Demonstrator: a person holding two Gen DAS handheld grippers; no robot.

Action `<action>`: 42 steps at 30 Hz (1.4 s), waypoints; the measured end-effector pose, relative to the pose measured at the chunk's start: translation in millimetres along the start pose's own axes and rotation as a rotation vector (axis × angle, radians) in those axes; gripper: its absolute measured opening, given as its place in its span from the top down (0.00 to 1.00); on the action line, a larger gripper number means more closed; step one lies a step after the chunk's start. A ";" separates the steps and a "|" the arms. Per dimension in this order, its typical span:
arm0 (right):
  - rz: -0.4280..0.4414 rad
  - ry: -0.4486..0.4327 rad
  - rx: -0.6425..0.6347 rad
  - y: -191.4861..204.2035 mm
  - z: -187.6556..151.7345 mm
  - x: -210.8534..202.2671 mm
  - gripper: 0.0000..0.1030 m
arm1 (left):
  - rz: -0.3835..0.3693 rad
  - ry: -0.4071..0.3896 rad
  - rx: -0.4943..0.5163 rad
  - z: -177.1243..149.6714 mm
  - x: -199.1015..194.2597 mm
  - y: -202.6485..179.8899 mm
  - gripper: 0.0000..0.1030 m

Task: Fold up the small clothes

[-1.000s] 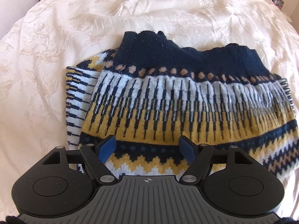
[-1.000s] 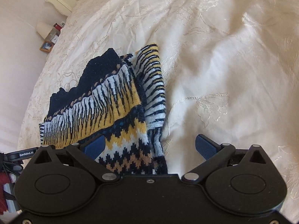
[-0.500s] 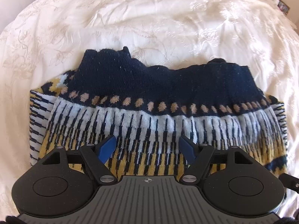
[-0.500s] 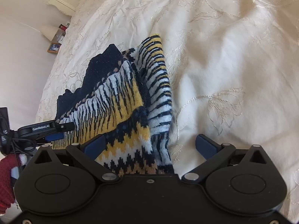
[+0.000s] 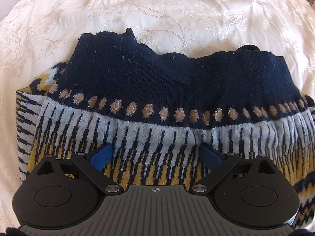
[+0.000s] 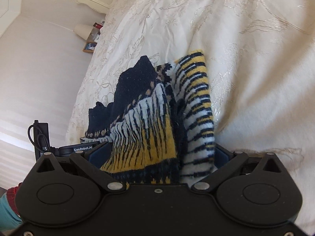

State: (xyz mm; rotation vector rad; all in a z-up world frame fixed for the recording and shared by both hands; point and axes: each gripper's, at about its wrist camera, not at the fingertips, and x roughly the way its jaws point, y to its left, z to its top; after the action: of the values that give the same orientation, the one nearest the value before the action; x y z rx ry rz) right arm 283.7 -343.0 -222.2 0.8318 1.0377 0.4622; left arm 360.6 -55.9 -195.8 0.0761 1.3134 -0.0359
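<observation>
Left gripper (image 5: 155,154): jaws spread wide over patterned sweater (image 5: 167,102), gripping nothing. Right gripper (image 6: 157,153): jaws closed partway, sweater edge bunched between. Sweater folded on cream bedspread (image 5: 177,13).

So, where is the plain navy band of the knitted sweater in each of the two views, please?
Left wrist view: the navy band runs across the middle of the picture, on the far edge of the sweater, beyond the left gripper.
Right wrist view: the same band stands left of centre, above the right gripper.
Shared landmark: the row of tan dots just below the band.
</observation>
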 end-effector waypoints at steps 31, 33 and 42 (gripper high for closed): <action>0.089 0.020 0.047 -6.9 -14.8 -12.1 0.00 | -0.007 0.067 -0.012 -85.5 -38.0 -12.4 0.14; 0.080 0.023 0.046 -5.2 -15.9 -12.3 0.00 | -0.010 0.066 -0.007 -94.7 -39.4 -11.0 0.14; -0.007 0.020 0.053 9.1 -14.1 -6.3 0.06 | -0.021 0.019 -0.017 -117.0 -68.6 20.0 0.16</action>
State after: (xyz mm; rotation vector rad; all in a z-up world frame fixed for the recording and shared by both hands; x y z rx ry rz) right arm 268.7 -336.4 -215.1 0.8722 1.0751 0.4392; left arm 231.8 -28.1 -158.3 0.0482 1.3330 -0.0419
